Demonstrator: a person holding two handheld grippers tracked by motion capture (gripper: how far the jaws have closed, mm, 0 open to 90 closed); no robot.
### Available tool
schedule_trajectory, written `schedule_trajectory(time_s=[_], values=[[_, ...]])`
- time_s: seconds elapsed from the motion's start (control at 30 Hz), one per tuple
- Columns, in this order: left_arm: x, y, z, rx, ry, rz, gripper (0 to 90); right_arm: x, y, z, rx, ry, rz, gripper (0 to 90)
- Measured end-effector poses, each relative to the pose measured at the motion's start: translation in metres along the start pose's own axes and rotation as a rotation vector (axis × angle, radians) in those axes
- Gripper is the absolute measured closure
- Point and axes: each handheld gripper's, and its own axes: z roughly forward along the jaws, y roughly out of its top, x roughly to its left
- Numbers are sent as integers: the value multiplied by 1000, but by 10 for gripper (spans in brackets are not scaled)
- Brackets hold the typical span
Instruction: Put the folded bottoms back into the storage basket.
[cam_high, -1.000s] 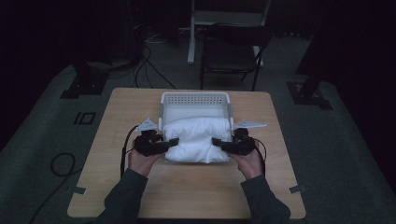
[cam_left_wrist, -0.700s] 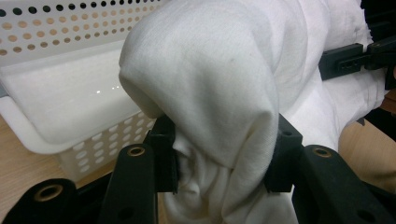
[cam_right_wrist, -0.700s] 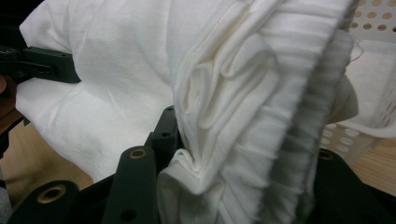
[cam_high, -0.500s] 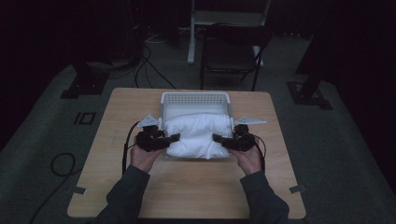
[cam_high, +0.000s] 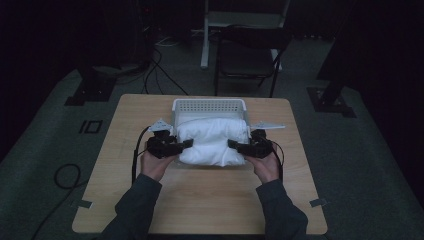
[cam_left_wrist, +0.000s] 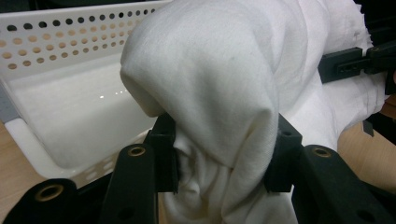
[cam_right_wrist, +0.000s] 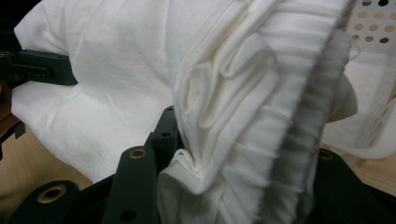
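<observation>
**Cloth bundle half over the basket, both claws gripping**

While I hold the folded white cloth (cam_high: 212, 141) by its 2 ends, my left gripper (cam_high: 186, 144) is clenched on 1 bunched end and my right gripper (cam_high: 234, 145) on the other, ribbed hem pinched. The bundle's far part hangs over the white basket (cam_high: 208, 105); its near part overhangs the front rim. Lowering and releasing remain, I judge. Basket floor bare; the table (cam_high: 210, 200) is open near me.

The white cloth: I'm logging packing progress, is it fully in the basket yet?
No. The white cloth hangs partly over the basket front edge, gripped at both ends.
</observation>
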Motion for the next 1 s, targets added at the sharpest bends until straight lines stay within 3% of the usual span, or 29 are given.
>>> schedule_trajectory(time_s=[1.0], values=[[8, 22, 3, -14, 18, 13, 566, -5, 25, 3, -14, -21, -11, 564]])
